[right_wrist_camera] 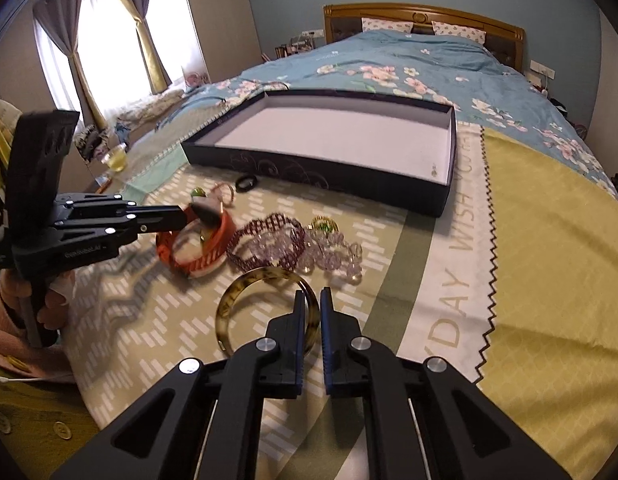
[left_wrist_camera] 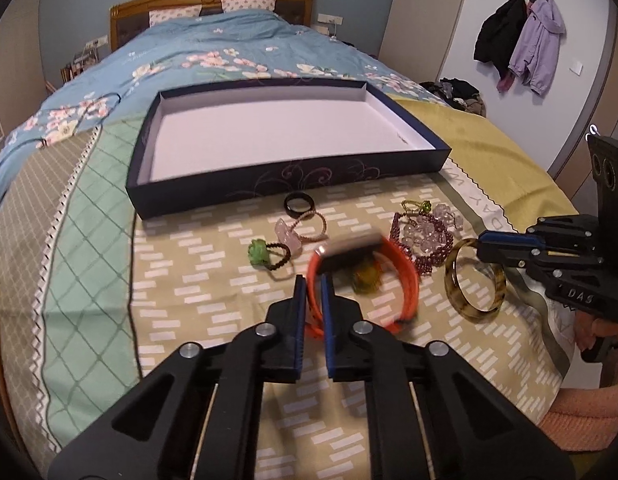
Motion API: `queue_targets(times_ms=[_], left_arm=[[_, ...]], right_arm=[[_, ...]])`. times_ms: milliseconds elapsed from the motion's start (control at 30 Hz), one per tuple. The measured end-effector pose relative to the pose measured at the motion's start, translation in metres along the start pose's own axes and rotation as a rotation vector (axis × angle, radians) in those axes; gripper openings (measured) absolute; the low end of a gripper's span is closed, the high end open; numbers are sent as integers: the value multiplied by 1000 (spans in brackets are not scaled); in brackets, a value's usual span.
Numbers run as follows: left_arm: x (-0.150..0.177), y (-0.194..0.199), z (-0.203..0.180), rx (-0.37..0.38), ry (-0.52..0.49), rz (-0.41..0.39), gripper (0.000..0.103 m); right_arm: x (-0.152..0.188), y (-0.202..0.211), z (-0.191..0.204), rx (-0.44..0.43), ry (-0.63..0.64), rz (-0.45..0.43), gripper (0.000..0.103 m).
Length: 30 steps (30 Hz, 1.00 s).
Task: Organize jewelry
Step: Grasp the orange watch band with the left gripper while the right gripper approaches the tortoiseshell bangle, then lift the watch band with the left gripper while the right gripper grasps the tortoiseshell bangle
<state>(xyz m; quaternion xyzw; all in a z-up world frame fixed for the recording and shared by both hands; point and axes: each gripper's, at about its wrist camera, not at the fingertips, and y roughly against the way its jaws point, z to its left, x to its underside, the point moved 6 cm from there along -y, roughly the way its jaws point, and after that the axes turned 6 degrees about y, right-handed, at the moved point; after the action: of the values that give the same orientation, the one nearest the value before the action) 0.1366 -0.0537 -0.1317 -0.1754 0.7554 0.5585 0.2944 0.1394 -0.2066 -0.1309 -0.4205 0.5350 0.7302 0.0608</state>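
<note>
Orange ribbed watch strap (left_wrist_camera: 405,280) pinched — glossy tortoiseshell bangle (right_wrist_camera: 245,284)

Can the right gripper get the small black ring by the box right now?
Probably not yet. The right gripper is shut on the tortoiseshell bangle, so it looks busy. The black ring lies bare by the box, beyond the bead bracelets.

Box (left_wrist_camera: 213,192): navy outside w/ pale swirl print, white inside. Watch (left_wrist_camera: 405,280): orange strap. Bangle (left_wrist_camera: 455,280): tortoiseshell, amber/brown. Bead bracelets: maroon (left_wrist_camera: 429,258) & clear (left_wrist_camera: 429,228). Rings: black (left_wrist_camera: 299,203); green (left_wrist_camera: 257,251); pink (left_wrist_camera: 287,234). Cloth (left_wrist_camera: 213,280): olive w/ white dashes. Duvet (left_wrist_camera: 229,52): blue, pink floral. Gripper pads (left_wrist_camera: 328,320): blue.
</note>
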Motion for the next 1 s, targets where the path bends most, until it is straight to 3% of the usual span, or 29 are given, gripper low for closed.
queue_targets(times_ms=[200, 400, 500, 600, 800, 1000], left_arm=[[-2, 3, 1, -8, -27, -1, 5], [4, -3, 3, -9, -59, 27, 16], [5, -8, 2, -9, -66, 39, 13], [3, -8, 2, -24, -65, 29, 7], [-7, 3, 6, 0, -29, 0, 7], [-43, 26, 22, 24, 27, -80, 7]], right_arm=[[-12, 6, -2, -13, -13, -34, 6], [-17, 2, -1, -26, -9, -34, 6], [-19, 1, -1, -27, -13, -36, 6], [-23, 2, -3, -25, -13, -47, 6], [-39, 7, -9, -20, -11, -93, 6], [-72, 6, -20, 7, 19, -140, 6]])
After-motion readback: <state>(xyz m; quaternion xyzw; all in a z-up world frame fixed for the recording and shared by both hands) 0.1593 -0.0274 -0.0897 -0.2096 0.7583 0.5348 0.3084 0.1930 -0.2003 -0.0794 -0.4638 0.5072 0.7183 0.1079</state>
